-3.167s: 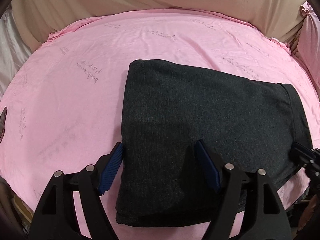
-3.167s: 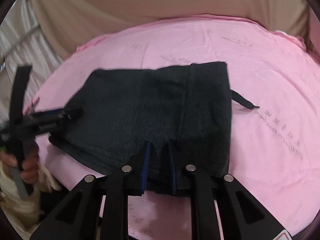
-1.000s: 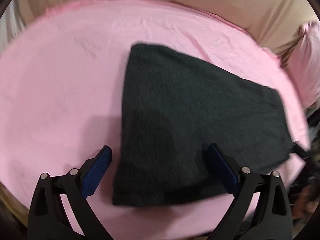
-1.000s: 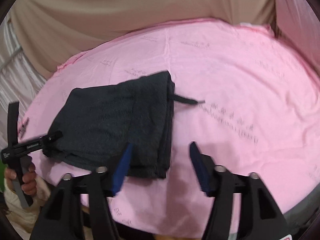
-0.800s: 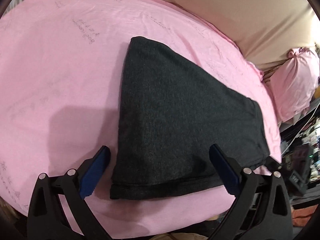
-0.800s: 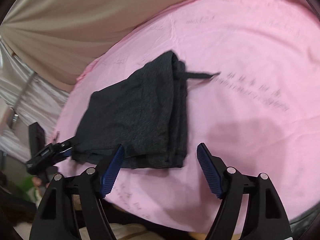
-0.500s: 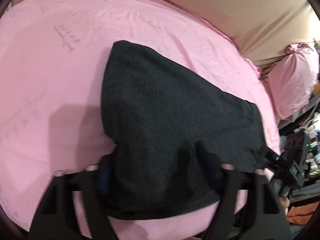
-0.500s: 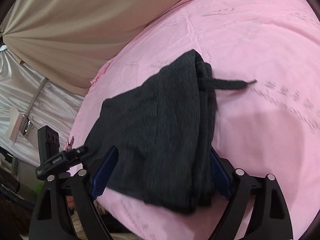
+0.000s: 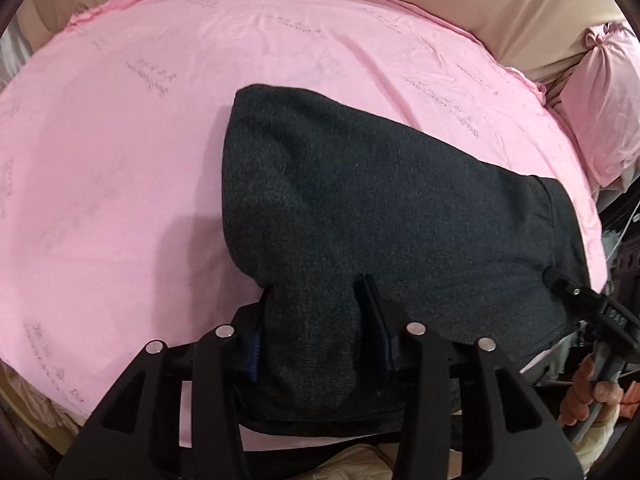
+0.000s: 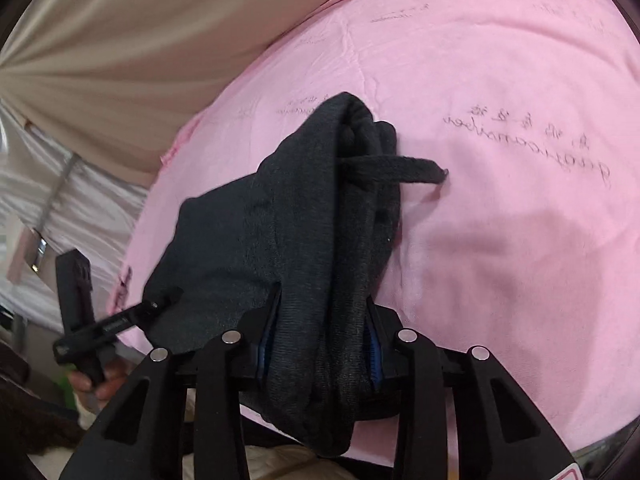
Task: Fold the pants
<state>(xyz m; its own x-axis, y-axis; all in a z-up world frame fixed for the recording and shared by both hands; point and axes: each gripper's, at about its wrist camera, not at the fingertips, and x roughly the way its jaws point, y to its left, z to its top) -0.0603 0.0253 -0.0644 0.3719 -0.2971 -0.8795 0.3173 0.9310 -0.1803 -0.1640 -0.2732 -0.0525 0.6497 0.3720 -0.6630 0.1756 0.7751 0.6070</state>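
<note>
Pants [image 9: 360, 208]: folded dark bundle, laid on pink sheet [image 9: 120, 160] at near edge.
Left gripper [image 9: 320, 320]: jaws just reopened slightly, near corner bunched between pads, apparently pinched.
Right gripper [image 10: 320, 340]: jaws just narrowed, waistband end clamped; drawstring [image 10: 400, 168] trailed out.

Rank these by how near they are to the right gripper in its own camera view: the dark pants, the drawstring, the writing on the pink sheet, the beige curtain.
1. pants, bunched between the right gripper's pads
2. drawstring, sticking out rightward, farther up
3. writing, to the right on the pink sheet
4. beige curtain, past the sheet's far edge, upper left
</note>
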